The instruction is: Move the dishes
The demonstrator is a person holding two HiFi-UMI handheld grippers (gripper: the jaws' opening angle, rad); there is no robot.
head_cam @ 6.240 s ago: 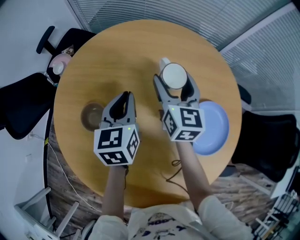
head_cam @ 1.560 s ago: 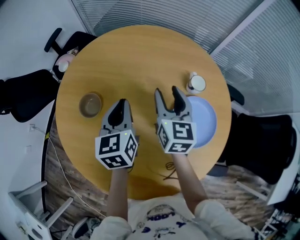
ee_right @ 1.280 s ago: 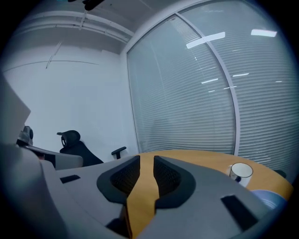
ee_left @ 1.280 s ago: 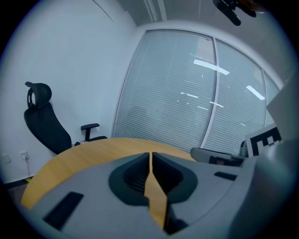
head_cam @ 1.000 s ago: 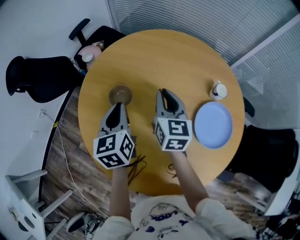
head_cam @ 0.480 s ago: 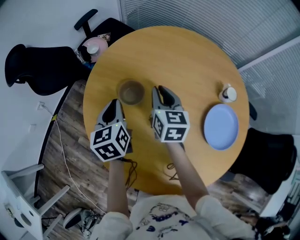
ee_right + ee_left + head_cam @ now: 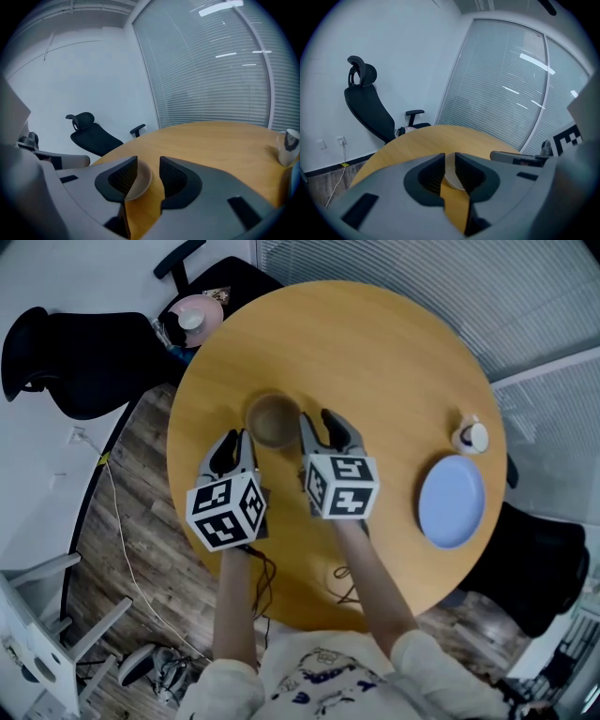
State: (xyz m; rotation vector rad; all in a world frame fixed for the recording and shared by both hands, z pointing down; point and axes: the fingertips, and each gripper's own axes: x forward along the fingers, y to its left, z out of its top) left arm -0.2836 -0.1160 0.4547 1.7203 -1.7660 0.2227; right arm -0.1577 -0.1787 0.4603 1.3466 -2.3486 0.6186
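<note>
The shallow brown round bowl (image 7: 274,420) sits on the round wooden worktop (image 7: 375,343), just ahead of and between the two gripper tips. The left gripper (image 7: 232,444) is near the bowl's lower left rim and the right gripper (image 7: 324,425) just beside its right rim. Both grippers' jaws have just been opening and stand a narrow gap apart, gripping nothing; the bowl shows through each gap. Bare wood spreads beyond the bowl. The pale blue round plate (image 7: 451,501) and white cup (image 7: 471,437) lie well apart, near the right edge.
</note>
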